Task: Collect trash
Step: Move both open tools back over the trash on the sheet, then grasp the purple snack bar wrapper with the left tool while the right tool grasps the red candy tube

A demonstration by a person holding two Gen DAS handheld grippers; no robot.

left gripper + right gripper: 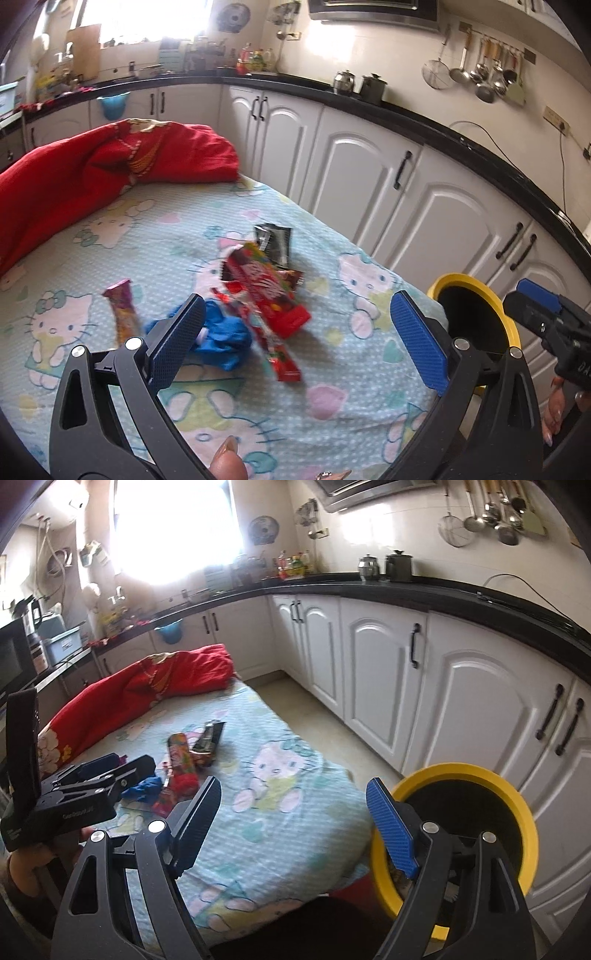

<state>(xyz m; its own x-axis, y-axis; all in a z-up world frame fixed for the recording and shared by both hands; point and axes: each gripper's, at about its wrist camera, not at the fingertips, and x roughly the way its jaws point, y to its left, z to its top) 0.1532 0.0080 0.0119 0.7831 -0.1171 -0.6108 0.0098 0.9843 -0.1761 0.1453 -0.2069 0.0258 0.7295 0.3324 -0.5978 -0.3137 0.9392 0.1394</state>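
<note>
Bed-like surface with a quilted pale-blue cartoon-cat sheet (pixel 155 236) fills most of both views; crumpled red blanket (pixel 74 173), soft and bunched, heaped along its far edge. White panelled cabinets (pixel 354 177) with black handles under a glossy black countertop (pixel 424 110) run along the right. Round bin (pixel 509 794) with a smooth yellow rim and dark interior stands just beside the bed's near corner. Trash sits in a loose pile mid-sheet: flat glossy red snack box (pixel 269 291), dark foil pouch (pixel 275 242) behind it, long red wrapper (pixel 280 358) in front, crumpled blue fabric-like wad (pixel 225 339) touching the red pieces, and a slim pink-orange wrapper (pixel 123 314) lying apart to the left. Left gripper (pixel 295 339) hovers over the pile, tilted down, blue ribbed pads spread wide, nothing between them; left pad overlaps the blue wad in view, contact unclear. Right gripper (pixel 295 830) sits at the bed edge next to the bin, also spread wide and holding nothing, right pad in front of the yellow rim.
</note>
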